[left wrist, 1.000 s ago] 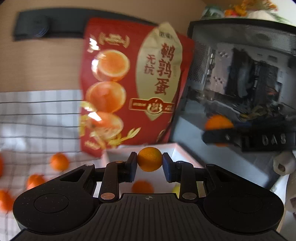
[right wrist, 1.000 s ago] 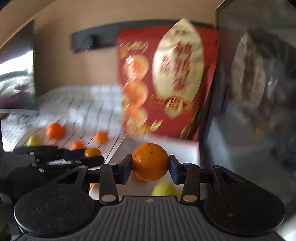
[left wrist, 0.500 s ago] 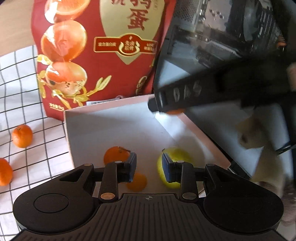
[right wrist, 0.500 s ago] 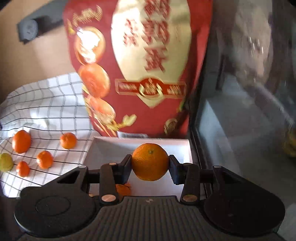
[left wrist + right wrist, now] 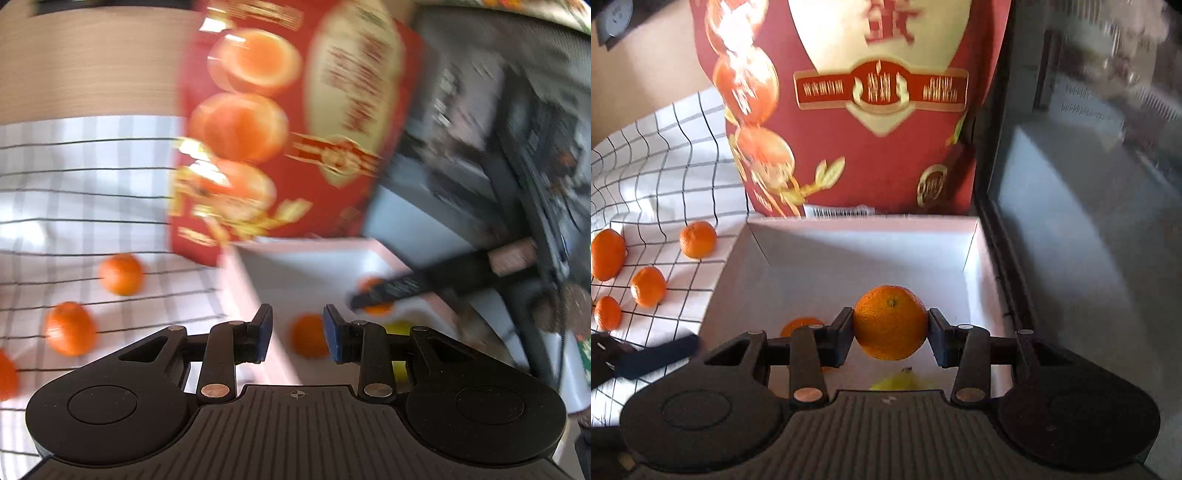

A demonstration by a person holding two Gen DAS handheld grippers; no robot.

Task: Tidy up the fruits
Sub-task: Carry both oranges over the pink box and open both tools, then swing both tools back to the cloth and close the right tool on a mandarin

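Right hand-held gripper (image 5: 891, 334): we see it pinching an orange (image 5: 890, 322) between its two pads, up in the air over the white box (image 5: 864, 225).
Left hand-held gripper (image 5: 297, 334): its pads are as close as they get and hold nothing. An orange lying in the box (image 5: 308, 335) shows through the gap.
Box: it sits on the bench in front of the red bag (image 5: 864, 122). Inside we see one more orange (image 5: 799, 326) and a yellow fruit (image 5: 901, 382), both partly hidden by the right hand-held gripper.
Cloth (image 5: 661, 166): white with black lines, to the left of the box.
Loose oranges: four lie on the cloth, the nearest one (image 5: 698, 239) close to the box wall.
Dark case (image 5: 1082, 192): it stands just right of the box.
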